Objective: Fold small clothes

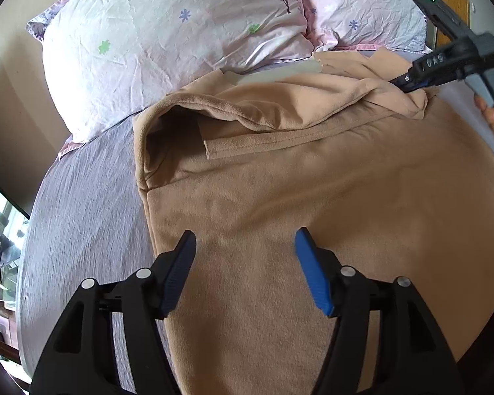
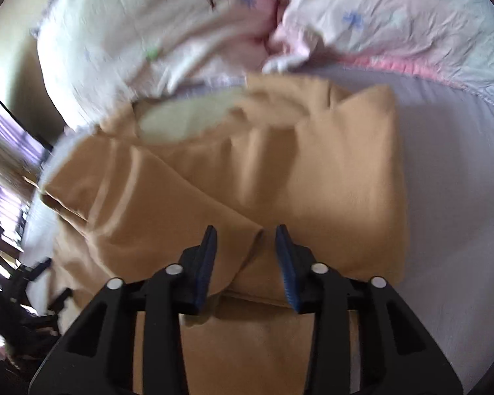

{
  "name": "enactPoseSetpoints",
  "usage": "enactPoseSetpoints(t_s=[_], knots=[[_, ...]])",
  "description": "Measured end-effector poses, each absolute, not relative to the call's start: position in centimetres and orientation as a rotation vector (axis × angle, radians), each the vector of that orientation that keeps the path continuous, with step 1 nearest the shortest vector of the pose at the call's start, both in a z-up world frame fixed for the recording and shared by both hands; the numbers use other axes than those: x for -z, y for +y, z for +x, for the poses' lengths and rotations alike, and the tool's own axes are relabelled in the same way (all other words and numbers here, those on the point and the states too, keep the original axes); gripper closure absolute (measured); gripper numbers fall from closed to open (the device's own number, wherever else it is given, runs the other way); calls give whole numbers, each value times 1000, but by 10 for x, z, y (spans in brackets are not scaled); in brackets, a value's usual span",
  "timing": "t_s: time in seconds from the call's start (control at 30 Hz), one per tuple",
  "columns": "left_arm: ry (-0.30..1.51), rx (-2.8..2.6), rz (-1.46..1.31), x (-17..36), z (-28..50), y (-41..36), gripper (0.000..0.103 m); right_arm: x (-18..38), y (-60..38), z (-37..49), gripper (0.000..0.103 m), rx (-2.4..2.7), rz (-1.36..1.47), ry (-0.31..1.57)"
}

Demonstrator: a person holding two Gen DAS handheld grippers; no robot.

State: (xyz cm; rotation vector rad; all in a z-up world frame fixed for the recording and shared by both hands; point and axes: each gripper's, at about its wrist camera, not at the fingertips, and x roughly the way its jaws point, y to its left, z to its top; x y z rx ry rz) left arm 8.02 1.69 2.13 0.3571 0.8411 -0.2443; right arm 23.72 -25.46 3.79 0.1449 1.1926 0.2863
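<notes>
Lying spread across the lilac-grey bed sheet (image 1: 82, 217), the tan fleece garment (image 1: 313, 197) stretches away from both grippers toward the two floral pink-and-white pillows (image 1: 168, 42) at the head of the bed. In the left wrist view the left gripper (image 1: 245, 240) hangs over the near, flat part of the cloth with its blue-padded fingers (image 1: 313, 273) spread wide and nothing between them.

The right gripper (image 2: 245, 237) sits at the garment's far right side, where a layer is already turned over in a loose bunch. Its fingers are partly closed, and a raised ridge of fabric stands in the gap; the right wrist view is blurred, so I cannot tell whether that ridge is actually pinched or only lies between them.

The garment's long axis runs from the near edge toward the pillows, with a hemmed band (image 1: 280, 138) crossing it just beyond the left gripper. The folded flap lies ahead and to the right of the left fingers, so the right hand is much the nearer one to it, and the fold probably turns on carrying that edge leftward across the body.
</notes>
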Motion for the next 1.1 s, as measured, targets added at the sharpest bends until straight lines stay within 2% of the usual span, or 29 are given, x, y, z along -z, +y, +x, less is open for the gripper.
enactPoseSetpoints(t_s=[0.03,0.17,0.27,0.33,0.4,0.5,0.63,0.7,0.73,0.83,0.87,1.03,1.07,1.1], knots=[[846,247,349,-21,81,18,37,-38,-252,236,100,-313,139,1200],[865,258,313,-22,86,22,36,-65,-253,228,101,-251,58,1072],[867,256,308,-22,88,21,35,-92,-280,239,101,-117,115,948],[867,254,310,-22,88,21,34,-94,-290,251,100,-6,55,920],[868,253,308,-21,89,21,33,-81,-298,265,88,34,34,1001],[871,249,299,-21,90,22,31,-78,-302,263,81,-63,175,1000],[877,249,285,-20,92,24,29,-66,-288,257,80,-144,180,1058],[875,245,280,-20,92,24,29,-39,-294,261,76,-83,189,1168],[874,246,275,-20,92,25,29,-38,-297,257,77,-102,213,1115],[887,269,205,-22,90,34,29,-43,-303,251,76,-125,265,1126],[891,287,164,-25,87,40,29,-49,-306,243,72,-159,307,1116],[820,399,-2,-52,43,83,28,-96,-310,161,37,-441,368,977],[811,450,-59,-56,29,98,27,-103,-313,136,33,-537,378,957],[806,493,-105,-58,17,110,21,-108,-314,113,25,-615,380,945]])
